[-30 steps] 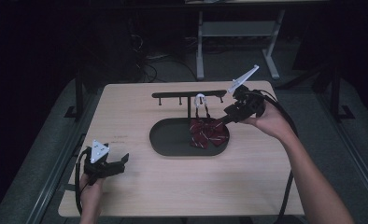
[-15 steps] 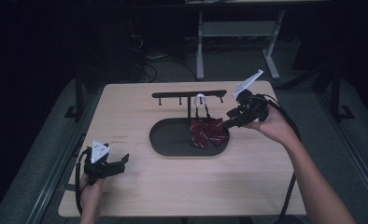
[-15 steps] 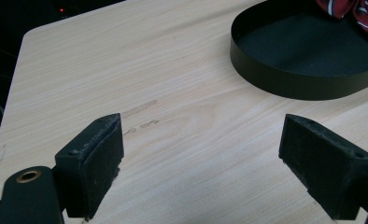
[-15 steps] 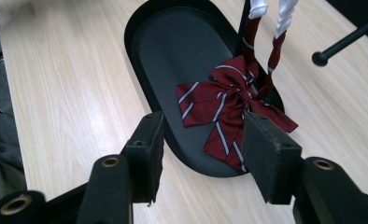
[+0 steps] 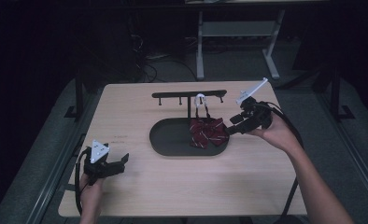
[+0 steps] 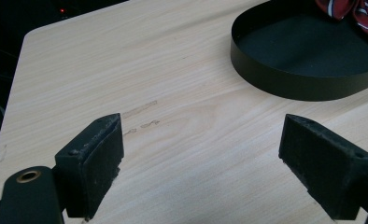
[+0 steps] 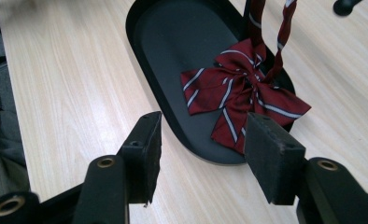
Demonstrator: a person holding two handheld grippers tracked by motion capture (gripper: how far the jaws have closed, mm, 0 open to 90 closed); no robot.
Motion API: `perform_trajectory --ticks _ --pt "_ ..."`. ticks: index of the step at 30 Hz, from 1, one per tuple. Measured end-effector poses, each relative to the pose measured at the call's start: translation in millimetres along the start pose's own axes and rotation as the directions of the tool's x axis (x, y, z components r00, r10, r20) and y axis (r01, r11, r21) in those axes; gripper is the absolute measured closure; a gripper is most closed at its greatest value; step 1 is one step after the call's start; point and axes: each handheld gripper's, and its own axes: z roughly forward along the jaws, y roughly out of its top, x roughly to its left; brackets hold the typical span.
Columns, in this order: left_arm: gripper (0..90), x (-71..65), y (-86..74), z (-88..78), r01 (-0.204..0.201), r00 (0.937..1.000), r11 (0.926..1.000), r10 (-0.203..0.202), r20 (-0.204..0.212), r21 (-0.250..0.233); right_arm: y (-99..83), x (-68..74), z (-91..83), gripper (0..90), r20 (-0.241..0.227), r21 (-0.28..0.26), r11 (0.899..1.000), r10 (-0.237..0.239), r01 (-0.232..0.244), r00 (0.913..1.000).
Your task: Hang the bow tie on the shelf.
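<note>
While a dark red striped bow tie (image 5: pixel 208 133) lies in the right end of the oval black tray (image 5: pixel 173 140) at frame centre, its strap looped over the black rack (image 5: pixel 189 94) behind, the right gripper (image 5: pixel 233 125) sits just right of the tray, jaws apart and empty. The left gripper (image 5: pixel 119 163), lower left on the wooden table (image 5: pixel 126 107), is likewise spread, holding nothing.

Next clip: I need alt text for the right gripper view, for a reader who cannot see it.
A dark red bow tie with white stripes lies in a black oval tray on a light wooden table, its strap running up out of frame. The right gripper hovers just short of the tray, its two black jaws open and holding nothing.
</note>
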Motion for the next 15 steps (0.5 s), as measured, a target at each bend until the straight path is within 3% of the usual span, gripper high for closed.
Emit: perform_trajectory --ticks 15 --pt "13.5 -0.3 0.1 -0.1 -0.002 1.0000 1.0000 0.002 0.000 0.001 -19.9 2.1 6.2 44.3 -0.020 0.003 1.000 0.024 -0.024 0.9995"
